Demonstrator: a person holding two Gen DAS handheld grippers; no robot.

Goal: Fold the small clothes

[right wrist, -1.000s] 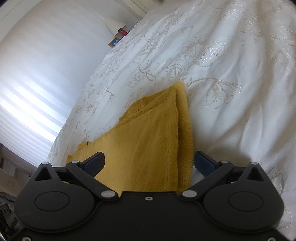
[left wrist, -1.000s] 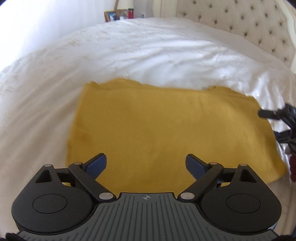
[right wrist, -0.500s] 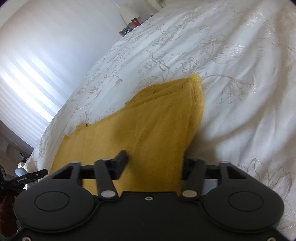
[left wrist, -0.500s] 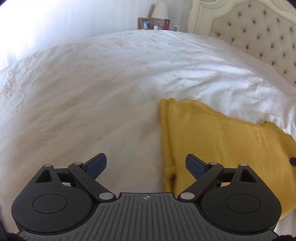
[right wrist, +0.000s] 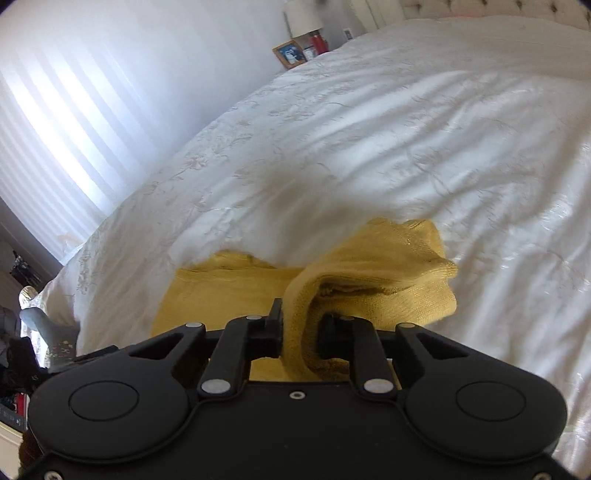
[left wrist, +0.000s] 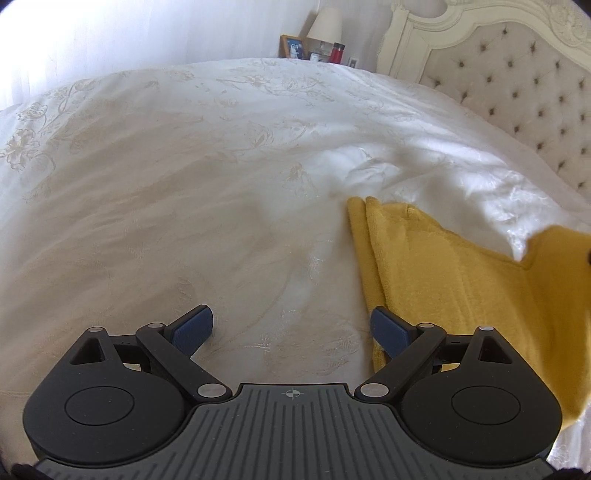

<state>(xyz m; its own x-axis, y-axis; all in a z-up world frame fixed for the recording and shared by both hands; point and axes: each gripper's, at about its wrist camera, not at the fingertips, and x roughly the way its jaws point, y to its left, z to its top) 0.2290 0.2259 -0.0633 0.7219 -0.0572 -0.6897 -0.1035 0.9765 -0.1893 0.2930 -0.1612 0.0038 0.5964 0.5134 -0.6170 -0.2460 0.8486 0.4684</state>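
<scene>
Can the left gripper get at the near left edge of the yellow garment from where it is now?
Probably yes. The left gripper is open, and the yellow garment has its folded edge lying just by the right-side finger on the white bedspread, nothing between. The right gripper grips the opposite end.

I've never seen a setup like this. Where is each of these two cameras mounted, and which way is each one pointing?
Left wrist: sits on the left gripper, looking along its open blue fingers across the white bedspread toward the headboard; the yellow garment lies to the right.
Right wrist: sits on the right gripper, looking across the bed toward the blinds; its black fingers pinch a bunched fold of the garment.
Shared: garment, bedspread, the nightstand's lamp and photo frame.
</scene>
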